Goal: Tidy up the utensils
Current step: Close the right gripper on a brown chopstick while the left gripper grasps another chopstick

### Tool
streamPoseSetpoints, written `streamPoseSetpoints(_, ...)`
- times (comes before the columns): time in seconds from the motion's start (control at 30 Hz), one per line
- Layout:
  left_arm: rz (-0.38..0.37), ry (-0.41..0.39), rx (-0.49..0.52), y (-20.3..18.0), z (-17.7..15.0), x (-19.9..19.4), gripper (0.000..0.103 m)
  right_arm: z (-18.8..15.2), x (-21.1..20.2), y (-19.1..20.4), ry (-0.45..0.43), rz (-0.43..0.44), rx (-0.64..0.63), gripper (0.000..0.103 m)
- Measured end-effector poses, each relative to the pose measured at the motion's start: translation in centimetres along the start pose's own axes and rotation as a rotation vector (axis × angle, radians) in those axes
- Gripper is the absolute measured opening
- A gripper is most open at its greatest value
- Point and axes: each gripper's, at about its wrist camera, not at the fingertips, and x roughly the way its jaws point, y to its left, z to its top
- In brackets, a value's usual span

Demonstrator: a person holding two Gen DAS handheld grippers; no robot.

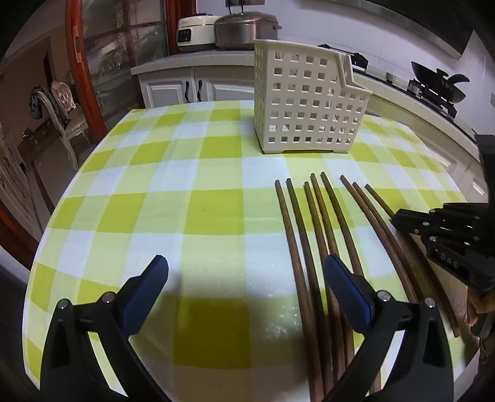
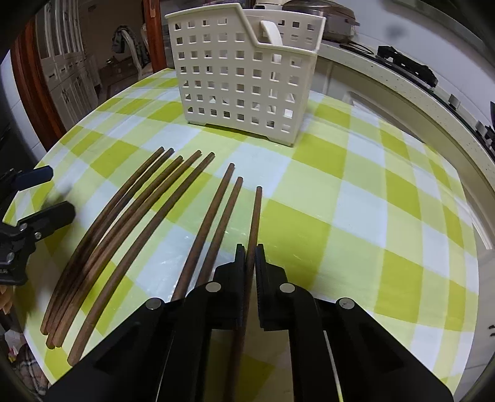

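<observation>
Several dark wooden chopsticks (image 1: 312, 235) lie side by side on the green-checked tablecloth (image 1: 185, 201). They also show in the right wrist view (image 2: 148, 216). A cream perforated utensil basket (image 1: 306, 102) stands upright beyond them; the right wrist view shows it too (image 2: 241, 71). My left gripper (image 1: 247, 278) is open, its right finger over the chopsticks' near ends. My right gripper (image 2: 250, 247) is shut on the rightmost chopstick (image 2: 255, 213), low at the table. The right gripper shows at the right edge of the left wrist view (image 1: 439, 225).
A kitchen counter (image 1: 417, 102) with a gas stove and a wok (image 1: 439, 82) runs along the right. Rice cookers (image 1: 232, 29) sit on a cabinet behind the table. A chair (image 1: 58, 105) stands at far left. The table edge curves near both sides.
</observation>
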Motion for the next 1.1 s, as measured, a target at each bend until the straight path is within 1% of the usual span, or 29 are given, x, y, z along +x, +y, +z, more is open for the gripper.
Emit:
streamPoseSetpoints(0.03,0.007,0.005,0.004,-0.1,0.2,0.2,0.091,-0.1,-0.1,-0.1,-0.001,0.001,0.004,0.007)
streamPoseSetpoints(0.1,0.011,0.024,0.010,-0.3,0.6,1.0,0.072,-0.3,-0.2,-0.2,-0.003,0.004,0.010,0.008)
streamPoseSetpoints(0.2,0.012,0.068,0.001,-0.5,1.2,2.3,0.058,-0.6,-0.3,-0.5,-0.006,0.011,0.018,0.008)
streamPoseSetpoints(0.43,0.014,0.072,0.024,-1.4,2.1,3.1,0.057,-0.7,-0.4,-0.6,-0.010,0.019,0.021,0.008)
streamPoseSetpoints(0.53,0.020,0.088,0.024,-1.5,2.2,3.5,0.052,-0.8,-0.4,-0.7,-0.012,0.026,0.025,0.008)
streamPoseSetpoints(0.6,0.006,0.102,0.018,-1.4,2.3,3.9,0.049,-0.8,-0.4,-0.8,-0.014,0.033,0.030,0.008)
streamPoseSetpoints(0.8,-0.002,0.113,0.030,-2.0,2.2,4.5,0.041,-0.7,-0.4,-1.0,-0.008,0.044,0.031,0.008)
streamPoseSetpoints(0.93,-0.020,0.123,0.050,-2.6,2.4,4.4,0.026,-0.4,-0.3,-1.1,0.009,0.053,0.020,0.008)
streamPoseSetpoints(1.0,-0.025,0.130,0.066,-3.1,2.5,4.4,0.016,-0.3,-0.3,-0.9,0.018,0.047,0.002,0.008)
streamPoseSetpoints(1.03,-0.025,0.132,0.075,-3.3,2.6,4.5,0.015,-0.3,-0.3,-0.9,0.021,0.046,-0.002,0.008)
streamPoseSetpoints(1.1,-0.028,0.133,0.085,-3.6,2.6,4.5,0.009,-0.2,-0.2,-0.7,0.027,0.042,-0.014,0.008)
